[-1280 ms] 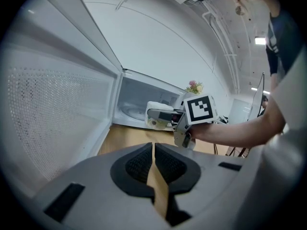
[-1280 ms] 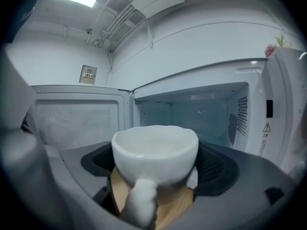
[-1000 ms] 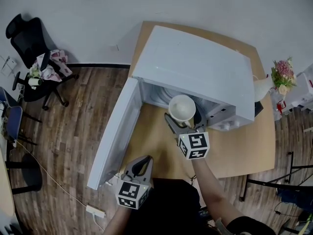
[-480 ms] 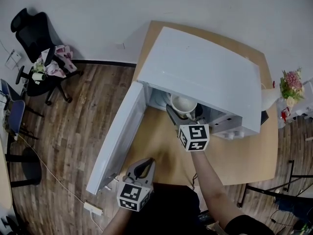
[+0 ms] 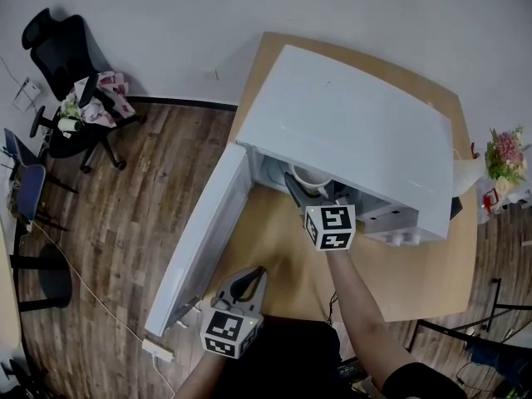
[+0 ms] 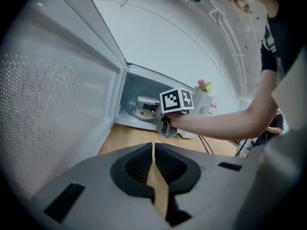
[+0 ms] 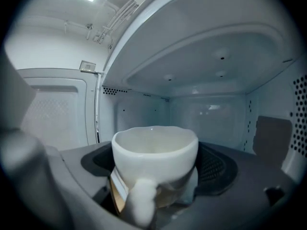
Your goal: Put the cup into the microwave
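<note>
Cup (image 7: 154,157), white, is hanging just inside the microwave (image 5: 349,131) cavity, at twelve o'clock from the right gripper (image 5: 312,188), whose jaws are pinching it. The left gripper (image 6: 153,159), jaws pressed together on nothing, is hovering at seven o'clock. Letting go before the cup is resting on the cavity floor is probably risking a tip. Showing: one cup, one microwave, two grippers.

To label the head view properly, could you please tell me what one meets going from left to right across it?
Office chair → microwave door → cup → flowers
</note>
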A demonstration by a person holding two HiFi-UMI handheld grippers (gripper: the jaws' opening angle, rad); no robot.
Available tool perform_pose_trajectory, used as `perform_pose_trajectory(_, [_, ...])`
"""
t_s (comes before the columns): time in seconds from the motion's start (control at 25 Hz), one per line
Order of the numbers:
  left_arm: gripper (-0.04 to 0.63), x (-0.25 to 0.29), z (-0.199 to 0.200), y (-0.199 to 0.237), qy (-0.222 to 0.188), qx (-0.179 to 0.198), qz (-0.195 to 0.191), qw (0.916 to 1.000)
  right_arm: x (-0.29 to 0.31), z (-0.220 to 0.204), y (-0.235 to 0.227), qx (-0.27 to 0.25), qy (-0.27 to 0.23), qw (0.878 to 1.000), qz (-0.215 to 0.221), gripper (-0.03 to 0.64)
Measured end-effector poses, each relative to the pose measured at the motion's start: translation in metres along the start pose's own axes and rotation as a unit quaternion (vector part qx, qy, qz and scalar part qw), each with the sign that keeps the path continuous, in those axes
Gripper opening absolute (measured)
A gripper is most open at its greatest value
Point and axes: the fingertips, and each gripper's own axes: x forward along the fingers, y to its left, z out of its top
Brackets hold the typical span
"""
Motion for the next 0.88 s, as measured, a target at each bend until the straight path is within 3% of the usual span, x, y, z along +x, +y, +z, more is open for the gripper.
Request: perform_pose_trajectory(0.88, [0.015,0.004,-0.002,0.002,0.000,-0.005,0.013,0.9999,0.020,-0.002,-0.010,0.024,0.016,1.000,-0.001,0.463])
